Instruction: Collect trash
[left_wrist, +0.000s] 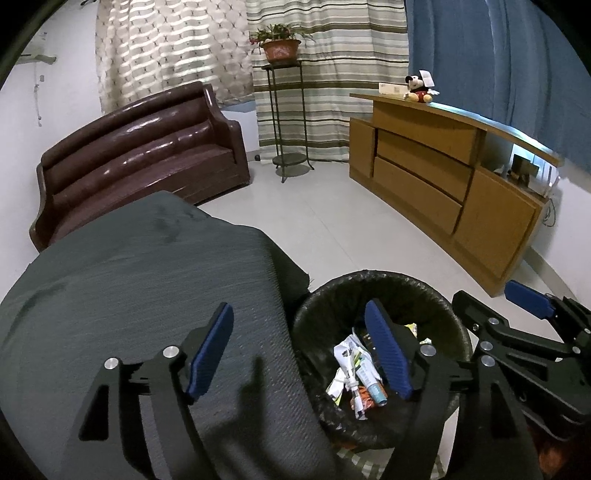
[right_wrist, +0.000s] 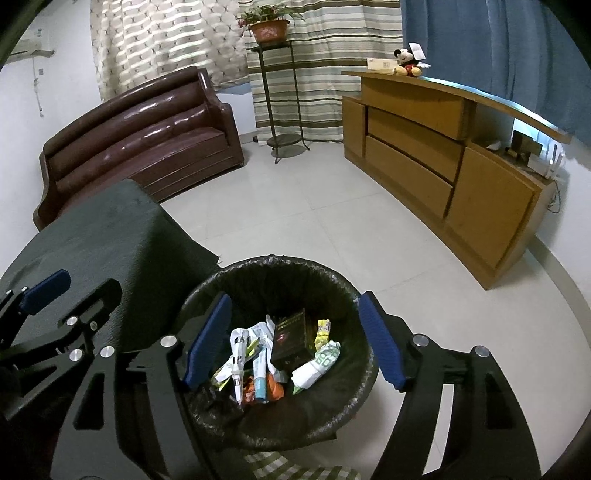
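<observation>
A black-lined trash bin (right_wrist: 280, 269) stands on the floor beside a table under a dark grey cloth (right_wrist: 103, 236). Several wrappers and a dark box (right_wrist: 290, 339) lie inside it. My right gripper (right_wrist: 293, 341) is open and empty, right above the bin's mouth. My left gripper (left_wrist: 299, 356) is open and empty, one finger over the grey cloth (left_wrist: 147, 266), the other over the bin (left_wrist: 417, 288). The wrappers (left_wrist: 354, 373) show in the left wrist view too. Each gripper shows in the other's view, the right one (left_wrist: 528, 299) and the left one (right_wrist: 44, 286).
A brown leather sofa (right_wrist: 140, 136) stands behind the table. A metal plant stand (right_wrist: 277, 99) with a potted plant is at the curtains. A long wooden cabinet (right_wrist: 443, 158) runs along the right wall, with a Mickey toy (right_wrist: 408, 62). Pale tiled floor (right_wrist: 314, 218) lies between.
</observation>
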